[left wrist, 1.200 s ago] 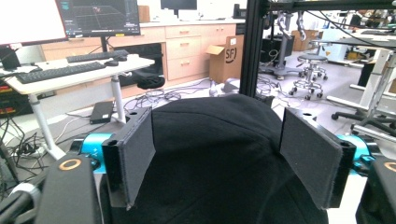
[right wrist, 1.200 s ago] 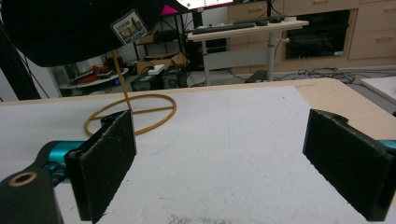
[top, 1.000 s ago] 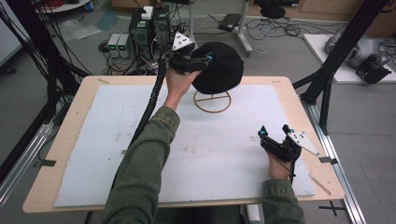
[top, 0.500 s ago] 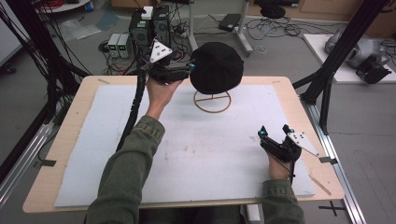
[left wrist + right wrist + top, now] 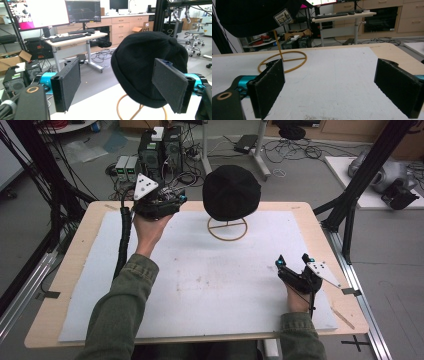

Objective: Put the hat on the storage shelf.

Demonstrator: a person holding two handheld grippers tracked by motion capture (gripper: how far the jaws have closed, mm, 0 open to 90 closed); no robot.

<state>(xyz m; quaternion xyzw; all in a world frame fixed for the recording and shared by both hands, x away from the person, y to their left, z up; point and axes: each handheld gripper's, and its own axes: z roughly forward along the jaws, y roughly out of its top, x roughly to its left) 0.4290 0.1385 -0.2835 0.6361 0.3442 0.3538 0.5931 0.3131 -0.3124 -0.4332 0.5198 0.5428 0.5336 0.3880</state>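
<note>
A black beanie [image 5: 231, 191] sits on top of a thin golden wire stand [image 5: 227, 228], whose ring base rests on the white mat [image 5: 210, 280] toward the far middle of the table [image 5: 320, 227]. In the left gripper view the beanie [image 5: 147, 65] hangs just ahead and to the right of centre, its rounded crown up and its rim down, with the stand's ring [image 5: 130, 110] showing beneath it.

The left gripper [image 5: 167, 202] is raised at the far left of the mat, level with the hat and near its left side, jaws spread wide and holding nothing. The right-hand pad [image 5: 170, 83] overlaps the hat's side in that view; whether it touches the knit or stands just short of it is hard to tell.

The right gripper [image 5: 295, 265] rests low near the right front edge of the mat, well apart from the stand, jaws also open and empty. From its own view the beanie [image 5: 259, 15] looms high to the upper left, a small woven label [image 5: 283, 17] on its rim.

So the left hand is the nearer one, and the hat lies to its right, at about its height.
</note>
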